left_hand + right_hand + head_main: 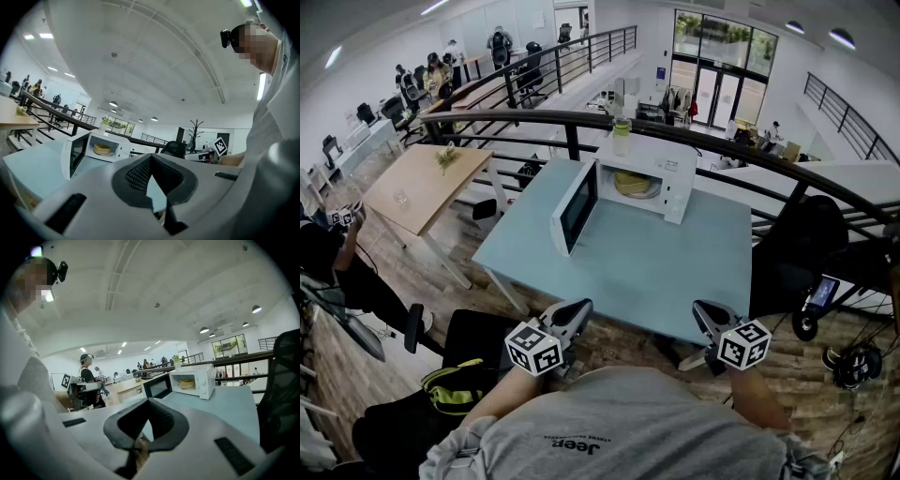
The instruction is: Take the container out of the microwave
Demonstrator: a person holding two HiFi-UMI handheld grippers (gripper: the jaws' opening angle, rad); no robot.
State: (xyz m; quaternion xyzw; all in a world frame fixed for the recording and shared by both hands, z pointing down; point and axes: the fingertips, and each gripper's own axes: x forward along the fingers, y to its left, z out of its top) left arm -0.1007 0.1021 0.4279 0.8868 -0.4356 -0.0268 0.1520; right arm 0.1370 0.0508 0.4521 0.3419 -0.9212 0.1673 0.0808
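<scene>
On the far part of the desk (656, 272): white microwave (661, 169), standing close to the black railing (534, 117), front turned toward the person.
Microwave door (575, 208): swung wide open to the left side, dark window visible, lower edge just above the pale blue desk top.
Container (635, 185): round and yellowish, inside the open microwave, resting on the bottom of the cavity, touched by neither gripper.
Bottle (622, 137): clear, with a greenish top, upright on the roof of the microwave, above the left part of the cavity.
Left gripper (581, 307): at the near edge of the desk, well apart from the microwave, pointing about level toward it, held in front of the person's body.
Jaws of the left gripper: pressed together at the tips, pinching nothing.
Right gripper (703, 312): also at the near edge, to the right of the left one, tipped slightly downward, well apart from the microwave.
Jaws of the right gripper: pressed together, pinching nothing.
Marker cubes: one on each gripper, with black and white squares, nearer to the person than the jaws.
Left of the desk: wooden table (427, 183), lower in the room.
Right of the desk: black chair (811, 246), beside the railing.
Background: several people at far desks, too small for details.
</scene>
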